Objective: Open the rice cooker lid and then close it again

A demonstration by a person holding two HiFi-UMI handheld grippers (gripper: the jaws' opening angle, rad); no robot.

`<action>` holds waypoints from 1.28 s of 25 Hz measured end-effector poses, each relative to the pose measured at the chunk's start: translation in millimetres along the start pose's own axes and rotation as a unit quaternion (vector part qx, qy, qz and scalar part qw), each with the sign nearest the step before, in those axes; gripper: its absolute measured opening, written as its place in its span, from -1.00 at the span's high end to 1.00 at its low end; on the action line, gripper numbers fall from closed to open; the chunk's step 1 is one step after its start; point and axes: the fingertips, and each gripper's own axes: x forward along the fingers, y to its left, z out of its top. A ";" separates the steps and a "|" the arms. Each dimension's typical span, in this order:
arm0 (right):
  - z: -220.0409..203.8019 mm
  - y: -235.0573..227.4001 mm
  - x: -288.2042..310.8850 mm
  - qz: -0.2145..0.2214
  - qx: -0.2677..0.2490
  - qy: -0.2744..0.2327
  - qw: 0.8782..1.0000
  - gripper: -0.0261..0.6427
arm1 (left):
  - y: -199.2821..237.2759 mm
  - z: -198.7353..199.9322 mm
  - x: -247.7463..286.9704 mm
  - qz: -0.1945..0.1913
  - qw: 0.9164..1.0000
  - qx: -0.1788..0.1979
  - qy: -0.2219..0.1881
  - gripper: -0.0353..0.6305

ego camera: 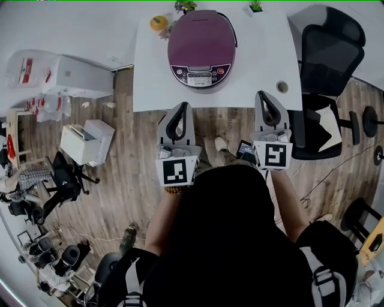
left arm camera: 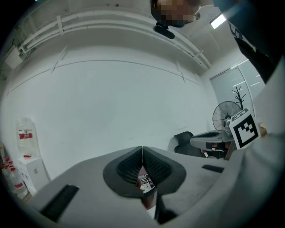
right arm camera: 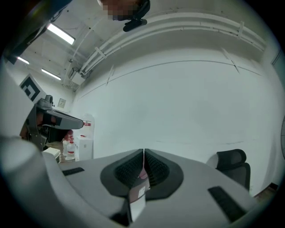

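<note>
The maroon rice cooker [ego camera: 201, 45] sits on the white table [ego camera: 150, 78] with its lid down and its control panel [ego camera: 199, 76] facing me. My left gripper [ego camera: 182, 108] hovers just off the table's near edge, in front of the cooker and slightly left, jaws shut and empty. My right gripper [ego camera: 263, 96] reaches over the near edge to the cooker's right, also shut on nothing. In the left gripper view, the left gripper [left arm camera: 142, 150] has its pads pressed together, with a strip of the cooker [left arm camera: 144, 182] showing below. The right gripper view shows the right gripper [right arm camera: 144, 154] closed too.
A black office chair [ego camera: 329, 54] stands right of the table. An orange fruit [ego camera: 159, 23] and small plants [ego camera: 185, 6] sit at the table's back, a small round object [ego camera: 282, 86] near its right front corner. White boxes [ego camera: 87, 141] lie on the wooden floor at left.
</note>
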 end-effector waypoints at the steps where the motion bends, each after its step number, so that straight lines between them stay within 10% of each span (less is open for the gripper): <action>1: -1.5 -2.8 0.9 -0.008 0.001 0.001 1.000 0.83 | 1.7 0.4 2.3 -0.004 1.000 0.003 -0.003 0.83; 32: 19.3 -29.5 28.6 -0.079 -0.030 0.016 0.996 0.83 | 23.1 -18.8 59.0 -0.055 0.998 -0.031 0.003 0.82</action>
